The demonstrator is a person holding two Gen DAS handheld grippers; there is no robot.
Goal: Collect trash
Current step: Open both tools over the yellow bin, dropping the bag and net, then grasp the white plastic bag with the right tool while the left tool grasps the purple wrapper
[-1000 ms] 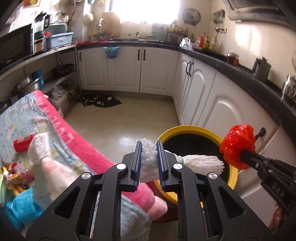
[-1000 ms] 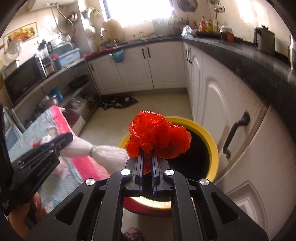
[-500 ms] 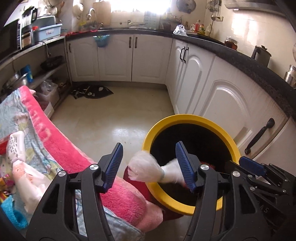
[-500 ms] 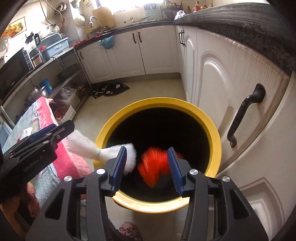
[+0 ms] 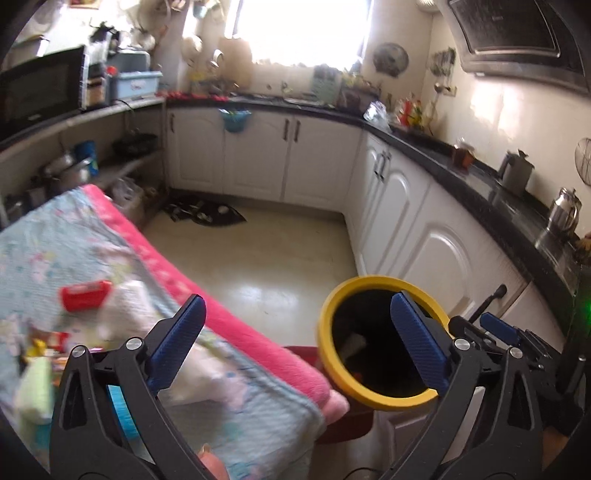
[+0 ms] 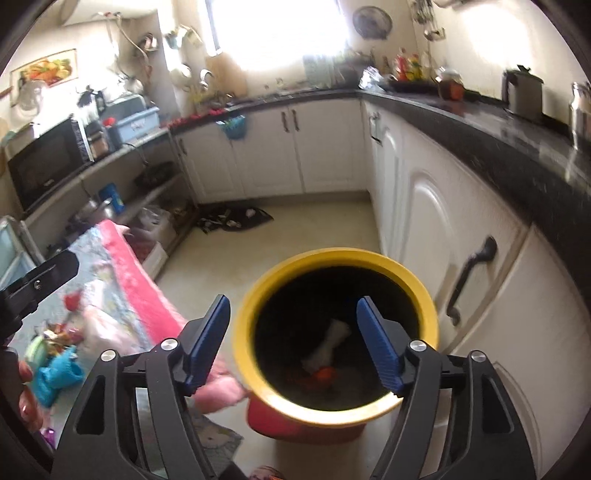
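Now dropped: white wad and red wad in bin.
Left gripper, right gripper just sprung open, empty, freed for table litter.

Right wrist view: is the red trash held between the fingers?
No, the red trash lies inside the yellow bin, and the right gripper holds nothing.

White cabinets, black counter, bright window

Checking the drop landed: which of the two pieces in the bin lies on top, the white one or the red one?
The white piece lies on top, stretched lengthwise and pale against the dark bin; the red piece shows only at its lower end.
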